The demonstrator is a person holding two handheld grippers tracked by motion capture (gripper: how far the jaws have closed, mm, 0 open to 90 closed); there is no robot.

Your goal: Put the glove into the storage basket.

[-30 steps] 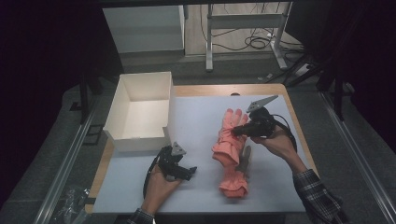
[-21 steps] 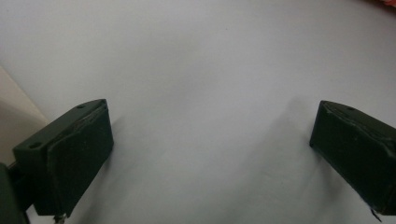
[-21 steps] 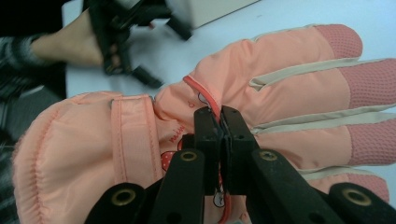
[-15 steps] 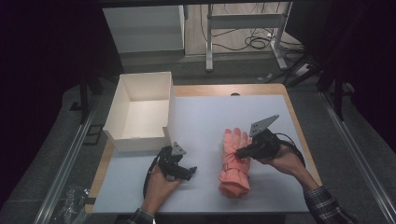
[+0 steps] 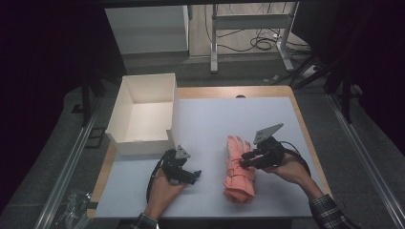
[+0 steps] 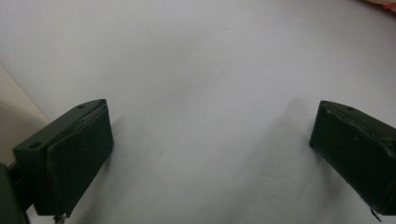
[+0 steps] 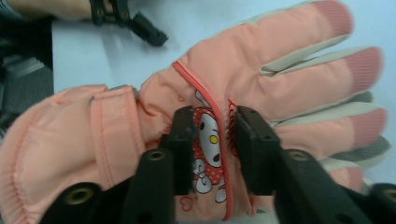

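White mat [image 5: 210,124]: right gripper [image 7: 212,135] pinching pink glove [image 7: 243,84] fabric for lifting, probably toward box [image 5: 143,114]; left gripper [image 6: 210,154] resting, jaws spread, idle.

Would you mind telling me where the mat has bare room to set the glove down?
The widest bare patch of the mat runs from the white box across to the far right corner. A narrower strip lies between the left gripper and the pink glove. The near right is crowded: the right gripper pinches the glove there.
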